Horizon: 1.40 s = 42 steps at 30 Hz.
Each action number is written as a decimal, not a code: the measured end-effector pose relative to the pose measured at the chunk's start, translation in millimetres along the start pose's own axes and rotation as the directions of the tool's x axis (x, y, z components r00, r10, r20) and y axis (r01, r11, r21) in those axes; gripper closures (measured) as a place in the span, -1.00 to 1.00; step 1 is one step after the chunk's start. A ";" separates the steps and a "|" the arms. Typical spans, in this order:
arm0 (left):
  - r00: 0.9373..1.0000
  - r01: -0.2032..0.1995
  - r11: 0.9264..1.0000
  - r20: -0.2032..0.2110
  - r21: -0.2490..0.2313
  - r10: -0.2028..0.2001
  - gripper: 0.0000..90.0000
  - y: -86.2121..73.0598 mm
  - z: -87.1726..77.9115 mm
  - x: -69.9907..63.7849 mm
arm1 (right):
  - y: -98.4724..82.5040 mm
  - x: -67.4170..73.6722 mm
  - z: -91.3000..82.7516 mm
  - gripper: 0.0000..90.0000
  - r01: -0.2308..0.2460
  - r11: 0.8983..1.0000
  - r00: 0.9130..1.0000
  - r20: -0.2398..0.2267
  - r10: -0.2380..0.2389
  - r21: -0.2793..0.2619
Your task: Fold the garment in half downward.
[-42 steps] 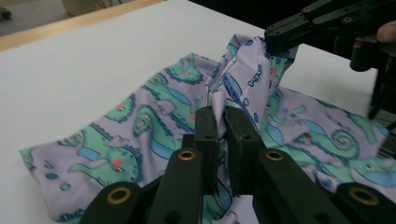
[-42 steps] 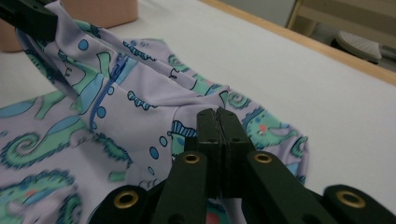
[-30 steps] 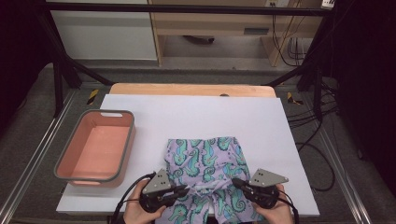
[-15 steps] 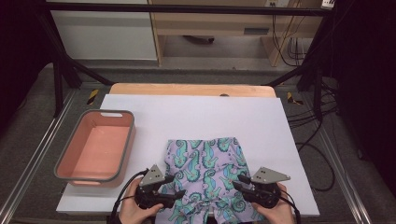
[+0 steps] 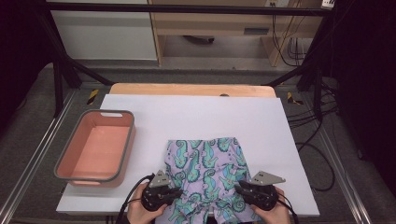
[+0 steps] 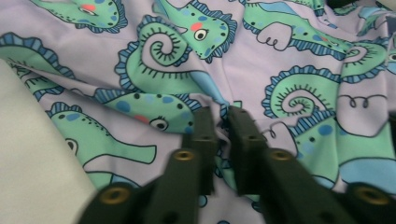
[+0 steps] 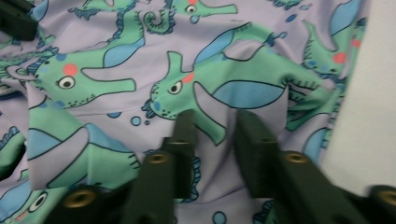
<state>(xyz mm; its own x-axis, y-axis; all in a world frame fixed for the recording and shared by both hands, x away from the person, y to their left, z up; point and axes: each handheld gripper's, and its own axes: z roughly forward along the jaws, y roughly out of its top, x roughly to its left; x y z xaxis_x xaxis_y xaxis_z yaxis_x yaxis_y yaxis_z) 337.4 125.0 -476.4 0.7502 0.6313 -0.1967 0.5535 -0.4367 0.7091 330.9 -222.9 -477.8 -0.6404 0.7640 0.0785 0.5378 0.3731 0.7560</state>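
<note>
A lavender cloth (image 5: 204, 163) printed with green and blue seahorses lies rumpled on the white table sheet (image 5: 201, 116), its near part bunched at the front edge. Hands hold both grippers at that near part. My left gripper (image 5: 179, 192) grips the cloth's left side; in the left gripper view the jaws (image 6: 222, 114) stand almost together with a raised fold of the cloth (image 6: 154, 70) between them. My right gripper (image 5: 238, 189) is on the right side; its jaws (image 7: 215, 119) sit a little wider apart with a ridge of the cloth (image 7: 116, 56) pinched between them.
A pink bin with a grey rim (image 5: 71, 158) stands on the left part of the sheet. A wooden board edge (image 5: 191, 88) runs along the far side. Cables (image 5: 317, 154) trail off the table's right. Bare sheet lies beyond the cloth.
Both grippers shifted slightly along the near edge while staying on the cloth. The cloth's near part looks more gathered between them.
</note>
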 end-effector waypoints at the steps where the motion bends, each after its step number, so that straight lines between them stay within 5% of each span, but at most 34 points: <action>1: 1.000 -0.002 1.000 0.005 0.000 0.002 0.95 0.2 -1.5 -0.1 | -0.4 0.1 1.2 0.88 0.005 1.000 1.000 -0.001 -0.005 0.008; 9: 0.999 -0.027 0.998 0.033 0.052 0.026 0.98 2.9 -23.1 -6.9 | -0.8 1.7 -12.6 1.00 0.006 0.998 0.999 -0.046 -0.004 0.060; 14: 0.997 -0.063 0.997 0.040 0.035 0.061 0.86 -0.6 -23.5 -10.8 | -8.5 3.2 -26.0 1.00 -0.016 0.997 0.997 -0.068 0.021 0.077; 19: 1.000 0.023 0.999 -0.014 -0.041 -0.023 0.06 3.8 -25.9 11.8 | -7.7 1.4 -29.0 0.78 -0.014 0.998 0.999 -0.035 0.017 0.058; 22: 0.994 0.078 0.995 -0.067 -0.055 -0.082 0.05 7.1 -24.1 29.9 | -1.4 0.3 -29.2 0.49 0.001 1.000 1.000 -0.020 -0.001 0.014; 25: 0.987 0.148 0.988 -0.053 -0.048 -0.151 0.11 8.2 -14.6 40.2 | 6.7 -2.3 -24.6 0.20 0.005 1.000 1.000 0.024 -0.005 -0.029; 30: 0.990 0.134 0.991 -0.040 -0.018 -0.135 0.22 11.3 1.0 30.9 | 9.7 -11.3 -4.0 0.10 -0.018 1.000 0.999 0.036 0.018 0.006; 36: 0.993 0.073 0.997 -0.091 -0.001 -0.073 0.59 13.6 8.1 20.0 | 3.5 -12.2 -0.7 0.80 -0.021 1.000 1.000 -0.002 0.021 0.024; 39: 0.995 0.062 0.998 -0.084 0.011 -0.061 0.89 13.7 6.0 20.7 | 4.8 -11.2 -4.1 0.87 -0.015 0.999 1.000 -0.013 0.015 0.030; 42: 0.995 0.081 0.997 -0.057 0.018 -0.080 0.97 13.8 -2.6 25.2 | 4.9 -9.1 -8.7 0.91 -0.005 0.999 1.000 -0.019 0.005 0.036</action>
<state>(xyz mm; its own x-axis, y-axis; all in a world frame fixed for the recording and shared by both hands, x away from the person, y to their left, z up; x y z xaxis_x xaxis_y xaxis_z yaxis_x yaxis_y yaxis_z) 363.0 136.5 -469.9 0.6816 0.6997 -0.2142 0.6190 -0.3952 0.6787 334.6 -232.6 -469.1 -0.6480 0.7557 0.0950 0.5601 0.3883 0.7318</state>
